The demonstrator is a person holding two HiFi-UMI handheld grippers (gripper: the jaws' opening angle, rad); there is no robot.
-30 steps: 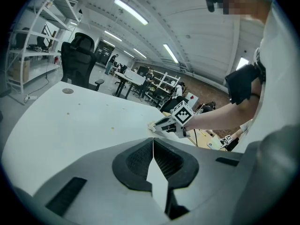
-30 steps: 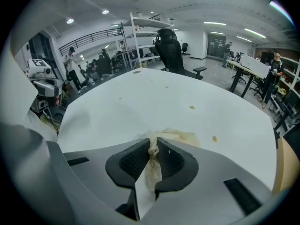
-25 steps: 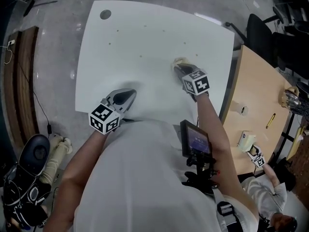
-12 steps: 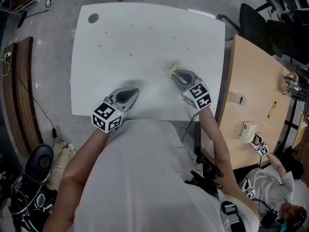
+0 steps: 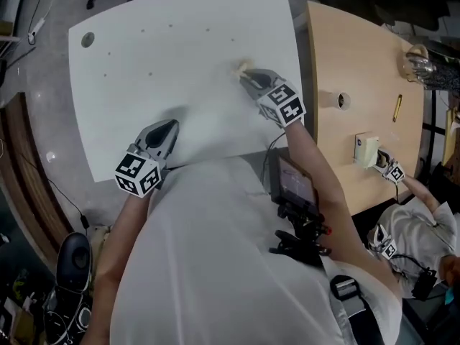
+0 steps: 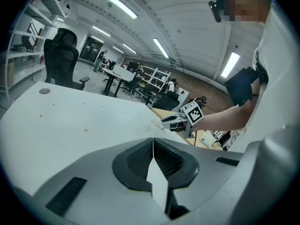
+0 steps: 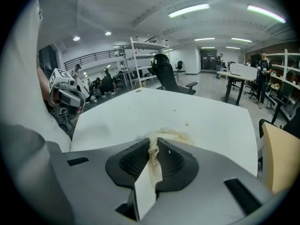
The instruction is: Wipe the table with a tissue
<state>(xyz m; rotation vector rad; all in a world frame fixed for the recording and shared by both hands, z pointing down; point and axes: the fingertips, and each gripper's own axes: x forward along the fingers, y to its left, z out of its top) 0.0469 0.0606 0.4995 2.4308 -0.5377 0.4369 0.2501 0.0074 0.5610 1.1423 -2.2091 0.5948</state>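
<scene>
Starting at the near edge of the white table (image 5: 180,56), the left gripper (image 5: 165,129) has its jaws pressed together with nothing between them. Its tip is low over the surface, though I cannot tell whether it touches the top. Further out, toward the table's right side, the right gripper (image 5: 246,75) has its jaws pinched narrowly on a crumpled, yellow-stained tissue (image 5: 238,67). The wad bulges past the tips and seems to rest on the tabletop. Beyond it, a few small brown specks (image 7: 186,124) dot the table toward the far edge, and 1 round hole (image 5: 87,39) sits at the far left corner. To wipe well, I judge the wad should stay flat against the top under steady pressure. It should be pushed in overlapping strokes out through the specks, gripped tightly enough that the tissue does not slip free.
</scene>
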